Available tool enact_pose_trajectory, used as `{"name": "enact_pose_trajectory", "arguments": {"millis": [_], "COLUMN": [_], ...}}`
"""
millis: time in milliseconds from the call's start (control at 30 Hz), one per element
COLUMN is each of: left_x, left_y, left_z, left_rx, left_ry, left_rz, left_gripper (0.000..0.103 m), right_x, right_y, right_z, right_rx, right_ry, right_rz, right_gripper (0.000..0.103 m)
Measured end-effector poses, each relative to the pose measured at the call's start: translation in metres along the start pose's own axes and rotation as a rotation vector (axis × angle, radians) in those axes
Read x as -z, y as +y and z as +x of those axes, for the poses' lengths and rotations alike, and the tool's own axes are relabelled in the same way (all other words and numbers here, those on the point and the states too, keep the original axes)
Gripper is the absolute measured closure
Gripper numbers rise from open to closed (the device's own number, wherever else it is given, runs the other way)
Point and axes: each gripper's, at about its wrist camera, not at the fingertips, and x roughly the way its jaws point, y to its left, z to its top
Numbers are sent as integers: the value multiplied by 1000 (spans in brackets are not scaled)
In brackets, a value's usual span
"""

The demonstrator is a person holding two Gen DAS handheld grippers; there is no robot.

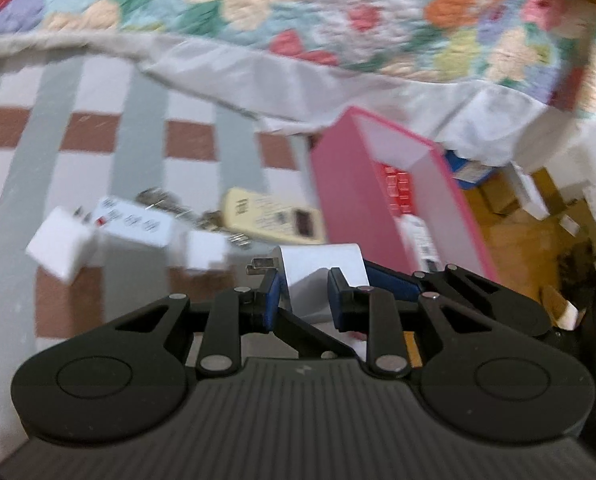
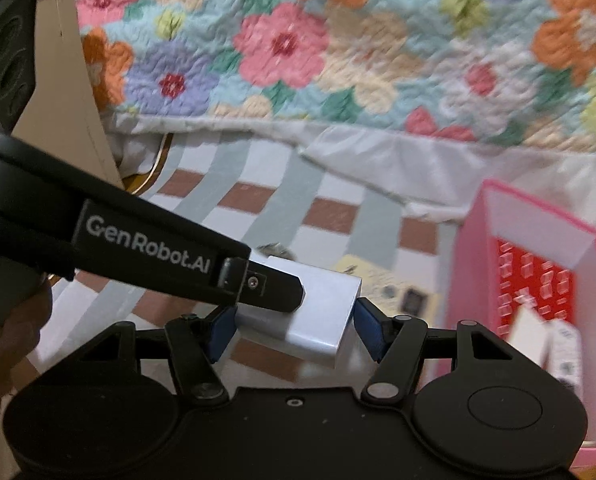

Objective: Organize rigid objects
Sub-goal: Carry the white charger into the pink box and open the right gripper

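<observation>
Low in the centre of both frames, a white box (image 2: pixel 321 312) sits between the two tools. The right tool (image 2: pixel 294 326) has its blue pads against the box's two ends and grips it clear of the cloth. The left tool (image 1: pixel 302 295) clamps the same box across its narrow side; in the right view one of its black fingers (image 2: pixel 274 286) lies over the box top, reaching in from the left edge.

Behind the box, in the left view, small things lie on a checked cloth (image 1: pixel 146 112): a cream card (image 1: pixel 274 216), two white adapters (image 1: pixel 62 248) and a white strip (image 1: pixel 134 220), blurred. At right of centre stands a pink bin (image 1: pixel 353 200) with red blocks (image 2: pixel 537 280) and white boxes inside. Across the top of both frames runs a flowered quilt (image 2: pixel 337 40). A hand (image 2: pixel 14 336) shows at the lower left of the right view.
</observation>
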Motion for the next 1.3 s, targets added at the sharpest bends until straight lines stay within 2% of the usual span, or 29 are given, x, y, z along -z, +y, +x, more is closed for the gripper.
{"name": "enact_pose_trajectory", "arguments": {"millis": [267,467,633,767,967,1100,1300], "left_x": [-19,-37,-42,-46,-51,-52,-58], "left_y": [-67,-111,-138,-147,-152,-156,-153], "left_z": [5,29,59,79,118,144,147], "left_rx": [49,73,105,134,113,95,89], "left_ry": [18,71,113,151,209,238,234], "left_rz": [103,154,214,206,204,212,204], "left_gripper": [79,79,79,79,78,78,71], "right_x": [-13,-14,-8,-4,6,13,11], "right_y": [-41,-81,-113,-127,-151,-168,-174], "right_z": [-47,-63,-64,-62,-39,-22,-25], "right_rx": [74,111,147,165,167,172,184], "right_ry": [-36,-30,10,40,86,114,88], "right_rz": [52,107,140,93,118,181,197], "right_gripper": [34,34,34,34,34,34,33]}}
